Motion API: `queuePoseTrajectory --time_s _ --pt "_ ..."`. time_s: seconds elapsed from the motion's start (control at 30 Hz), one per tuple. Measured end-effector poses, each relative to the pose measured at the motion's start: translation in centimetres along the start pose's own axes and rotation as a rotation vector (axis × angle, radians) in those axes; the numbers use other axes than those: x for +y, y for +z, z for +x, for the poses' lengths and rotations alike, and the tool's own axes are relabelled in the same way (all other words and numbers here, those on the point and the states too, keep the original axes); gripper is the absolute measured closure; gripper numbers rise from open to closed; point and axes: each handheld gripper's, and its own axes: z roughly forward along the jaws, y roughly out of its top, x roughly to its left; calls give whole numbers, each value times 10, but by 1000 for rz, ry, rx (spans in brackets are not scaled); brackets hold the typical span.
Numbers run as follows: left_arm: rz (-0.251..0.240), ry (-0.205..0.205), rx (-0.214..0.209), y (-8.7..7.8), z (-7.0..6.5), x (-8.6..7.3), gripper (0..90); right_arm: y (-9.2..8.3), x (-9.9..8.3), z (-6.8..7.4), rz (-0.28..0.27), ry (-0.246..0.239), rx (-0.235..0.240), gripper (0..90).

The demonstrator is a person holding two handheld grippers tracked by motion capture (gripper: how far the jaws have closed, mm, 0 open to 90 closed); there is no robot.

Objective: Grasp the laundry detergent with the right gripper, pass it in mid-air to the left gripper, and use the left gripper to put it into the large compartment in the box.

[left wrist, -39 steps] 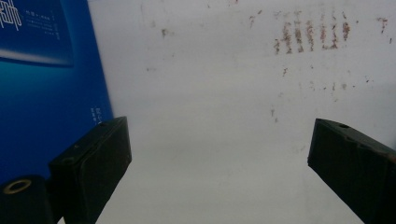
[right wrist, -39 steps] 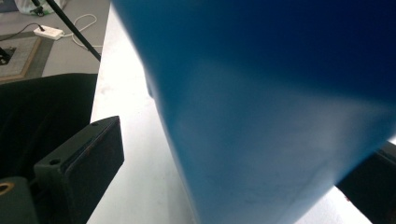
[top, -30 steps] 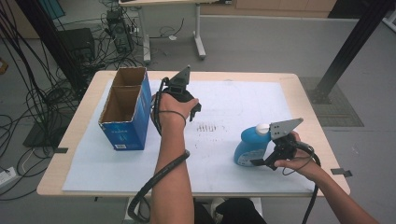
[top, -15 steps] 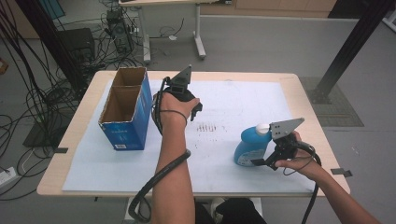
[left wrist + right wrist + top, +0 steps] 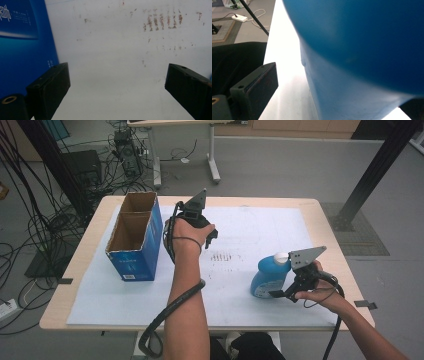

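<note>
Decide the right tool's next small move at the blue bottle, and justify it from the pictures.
Probably close the right tool on the blue bottle. In the right gripper view the bottle sits between the spread jaws, with a gap showing beside the one jaw, so it looks bracketed but not yet gripped. The open cardboard box stands ready across the table.

Seen along the right tongs (image 5: 329, 100): a large, rounded blue plastic bottle (image 5: 362, 50), very close and blurred, standing between the two black jaws. Left jaw a matt black block at lower left, apart from the bottle wall, with white sheet showing in the gap. Right jaw just a dark corner at the bottom right edge. Underneath, the white-covered bench (image 5: 284, 50). Beyond its edge, grey floor (image 5: 249, 22), a white power strip (image 5: 240, 17) with pale cable, and a dark mat (image 5: 223, 31).
</note>
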Motion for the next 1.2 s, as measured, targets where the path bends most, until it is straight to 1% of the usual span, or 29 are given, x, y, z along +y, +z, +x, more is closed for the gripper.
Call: queuePoseTrajectory --time_s 0.27,0.43,0.63,0.67,0.7,1.2 --pt "-4 -4 0 0 0 0 66 -1 1 0 -5 3 0 21" --pt "-5 2 -1 0 0 0 66 0 2 1 -8 -2 2 21" --pt "-6 0 0 -1 1 -1 66 0 2 1 -6 2 -2 21" --pt "-9 -8 2 -1 1 -1 66 0 1 1 -4 1 -2 20" --pt "-7 -1 -2 -1 2 -1 66 0 2 1 -5 -1 -1 21" --pt "-12 0 -2 -2 3 -1 66 0 3 0 -16 -4 -4 20"
